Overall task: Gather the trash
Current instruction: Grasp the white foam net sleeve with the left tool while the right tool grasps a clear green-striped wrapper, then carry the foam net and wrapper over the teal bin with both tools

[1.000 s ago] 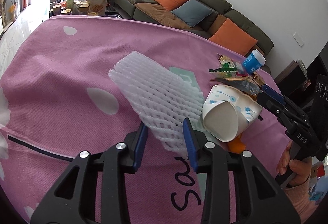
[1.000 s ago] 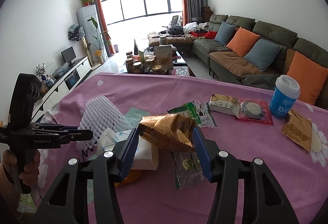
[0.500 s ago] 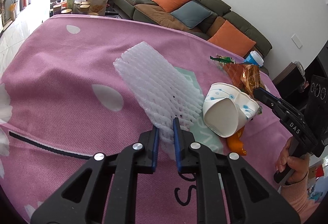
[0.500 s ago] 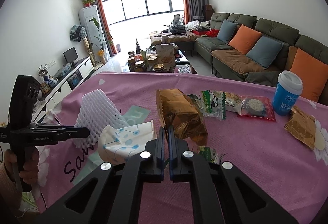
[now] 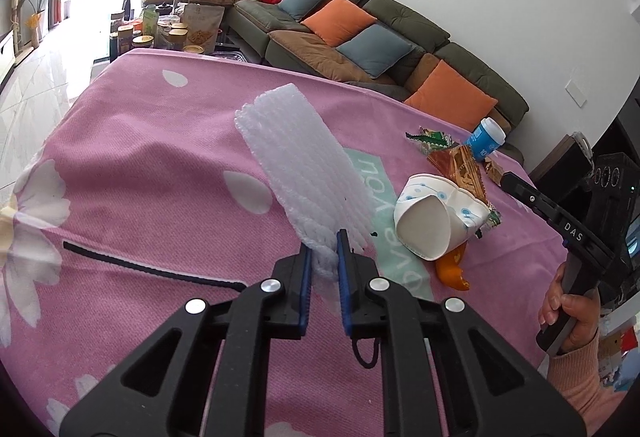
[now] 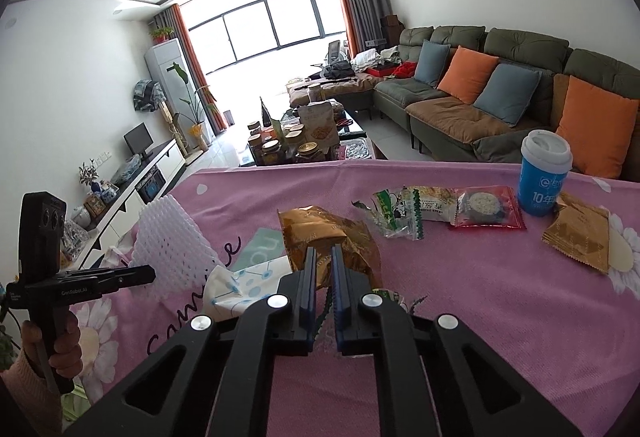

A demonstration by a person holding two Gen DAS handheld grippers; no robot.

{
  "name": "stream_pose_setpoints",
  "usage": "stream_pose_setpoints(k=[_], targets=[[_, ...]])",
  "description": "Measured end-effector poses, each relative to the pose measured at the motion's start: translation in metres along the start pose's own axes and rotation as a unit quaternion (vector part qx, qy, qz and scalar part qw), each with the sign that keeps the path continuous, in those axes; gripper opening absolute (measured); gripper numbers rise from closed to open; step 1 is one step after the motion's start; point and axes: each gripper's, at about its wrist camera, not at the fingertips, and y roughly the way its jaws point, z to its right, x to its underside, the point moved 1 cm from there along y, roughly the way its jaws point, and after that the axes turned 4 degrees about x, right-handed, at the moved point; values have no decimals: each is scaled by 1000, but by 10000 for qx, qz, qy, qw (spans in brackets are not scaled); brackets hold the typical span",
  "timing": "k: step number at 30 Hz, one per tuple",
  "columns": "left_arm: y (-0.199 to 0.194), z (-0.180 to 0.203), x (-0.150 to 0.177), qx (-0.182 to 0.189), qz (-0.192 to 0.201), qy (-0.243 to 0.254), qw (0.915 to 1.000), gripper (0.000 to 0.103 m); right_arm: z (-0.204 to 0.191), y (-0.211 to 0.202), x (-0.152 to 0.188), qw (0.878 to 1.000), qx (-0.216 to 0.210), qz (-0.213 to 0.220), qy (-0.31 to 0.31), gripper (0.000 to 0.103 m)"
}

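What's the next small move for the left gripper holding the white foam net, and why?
Probably lift the foam net clear of the pink tablecloth. The left gripper is pinched on its near end, while the rest lies close beside the crushed paper cup.

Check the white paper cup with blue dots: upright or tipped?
Tipped. The white paper cup with blue dots lies on its side on the pink tablecloth, crushed, its open mouth facing the left wrist camera.
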Motion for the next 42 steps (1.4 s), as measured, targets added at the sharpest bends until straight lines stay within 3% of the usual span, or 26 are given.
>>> stream_pose_setpoints(k=[2,7,9,14,16,18,20,21,33,42], targets=[[-4,-1,2,-11,29,-1,10000,12,8,2,2,9999,31,-23,157,26],[-14,-5,6,-11,81,-29,10000,12,22,4,10,9990,78,-169,401,38],[-18,-5,6,-3,104,-30,9999,12,30,6,16,9982,95,-282,530,56],[-24,-6,11,3,118,-34,9999,12,44,20,28,9943,-27,-669,827,57],[-25,-7,13,-6,109,-62,9999,12,47,24,32,9927,-118,-739,945,51],[-28,-10,15,-18,101,-98,9999,12,49,25,34,9917,-196,-754,1027,27],[-31,-13,17,-23,103,-124,9999,12,50,21,36,9914,-250,-711,1069,23],[-33,-14,18,-20,105,-135,9999,12,50,19,36,9918,-245,-682,1049,14],[-59,-20,33,-55,251,-86,9996,12,44,-15,45,9937,-194,-471,1001,11],[-87,-24,49,-61,412,-23,9991,12,16,-46,47,9951,-526,-244,795,11]])
